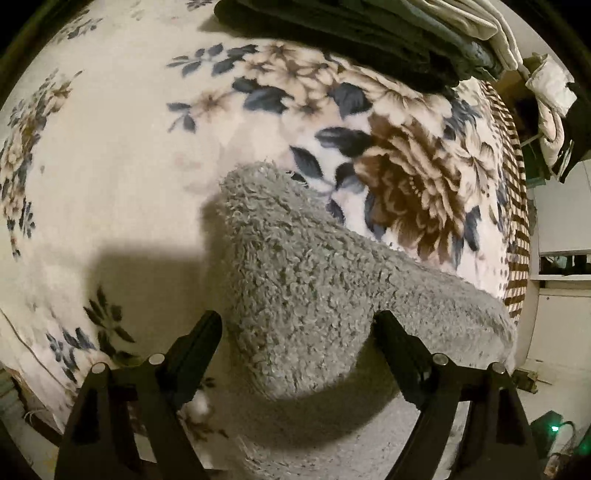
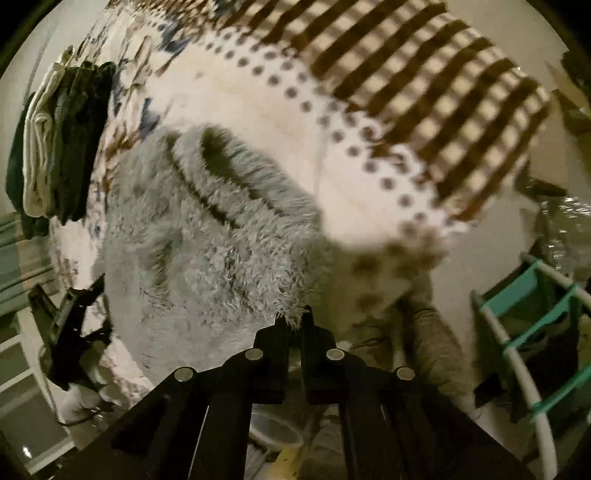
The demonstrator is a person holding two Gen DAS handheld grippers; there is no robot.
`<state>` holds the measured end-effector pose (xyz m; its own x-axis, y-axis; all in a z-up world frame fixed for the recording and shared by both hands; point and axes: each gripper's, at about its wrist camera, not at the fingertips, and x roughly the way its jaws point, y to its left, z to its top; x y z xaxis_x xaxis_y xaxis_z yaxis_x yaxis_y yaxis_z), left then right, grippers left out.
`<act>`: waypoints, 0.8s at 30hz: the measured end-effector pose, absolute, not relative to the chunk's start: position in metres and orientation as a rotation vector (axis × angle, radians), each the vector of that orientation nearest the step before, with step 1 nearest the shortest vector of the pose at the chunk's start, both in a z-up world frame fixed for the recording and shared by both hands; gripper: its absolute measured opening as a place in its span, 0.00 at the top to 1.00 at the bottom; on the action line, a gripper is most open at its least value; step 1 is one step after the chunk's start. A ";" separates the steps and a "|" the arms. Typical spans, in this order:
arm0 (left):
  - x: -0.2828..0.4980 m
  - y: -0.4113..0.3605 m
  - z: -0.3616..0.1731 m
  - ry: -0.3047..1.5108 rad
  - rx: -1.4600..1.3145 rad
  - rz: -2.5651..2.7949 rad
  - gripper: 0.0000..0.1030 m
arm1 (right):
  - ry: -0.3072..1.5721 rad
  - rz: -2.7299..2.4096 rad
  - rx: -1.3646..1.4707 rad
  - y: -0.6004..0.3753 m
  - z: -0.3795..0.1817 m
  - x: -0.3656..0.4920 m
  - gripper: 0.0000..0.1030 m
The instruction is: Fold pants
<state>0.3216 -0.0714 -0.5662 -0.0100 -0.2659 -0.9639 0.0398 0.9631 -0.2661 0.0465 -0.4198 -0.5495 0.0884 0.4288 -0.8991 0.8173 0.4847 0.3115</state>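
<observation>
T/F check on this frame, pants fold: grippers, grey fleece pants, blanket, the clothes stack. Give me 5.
1. The left gripper is open, its fingers on either side of the grey fleece pants. True.
2. The right gripper is wide open and clear of the fabric. False: its fingers are closed together, pinching the edge of the pants.
3. The pants lie on a floral blanket. True.
4. The blanket is plain, with no pattern at its border. False: the right wrist view shows a brown striped band and dots along its edge.
5. A stack of folded clothes sits at the far side of the blanket. True.
</observation>
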 end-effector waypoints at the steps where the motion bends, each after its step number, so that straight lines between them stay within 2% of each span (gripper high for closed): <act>1: 0.321 -0.073 -0.566 1.563 -0.175 -0.246 0.18 | 1.567 -0.412 1.113 -0.420 -0.556 0.044 0.95; 3: 0.320 -0.076 -0.562 1.555 -0.155 -0.248 0.18 | 1.606 -0.400 1.120 -0.422 -0.576 0.045 0.94; 4: 0.319 -0.077 -0.559 1.549 -0.150 -0.252 0.18 | 1.631 -0.356 1.108 -0.424 -0.580 0.044 0.89; 6: 0.313 -0.074 -0.549 1.528 -0.162 -0.265 0.16 | 1.650 -0.320 1.055 -0.422 -0.583 0.052 0.58; 7: 0.310 -0.072 -0.545 1.518 -0.173 -0.273 0.14 | 1.635 -0.305 1.029 -0.420 -0.580 0.057 0.27; 8: 0.305 -0.067 -0.541 1.512 -0.205 -0.288 0.12 | 1.600 -0.279 1.024 -0.417 -0.575 0.063 0.08; 10: 0.297 -0.059 -0.538 1.515 -0.274 -0.312 0.04 | 1.547 -0.228 1.017 -0.415 -0.569 0.069 0.06; 15: 0.271 -0.037 -0.562 1.561 -0.372 -0.314 0.04 | 1.493 -0.108 1.018 -0.414 -0.586 0.082 0.06; 21: 0.255 -0.019 -0.602 1.615 -0.567 -0.351 0.04 | 1.483 0.082 1.136 -0.413 -0.646 0.092 0.05; 24: 0.256 -0.022 -0.614 1.626 -0.612 -0.391 0.01 | 1.469 0.125 1.181 -0.413 -0.663 0.095 0.00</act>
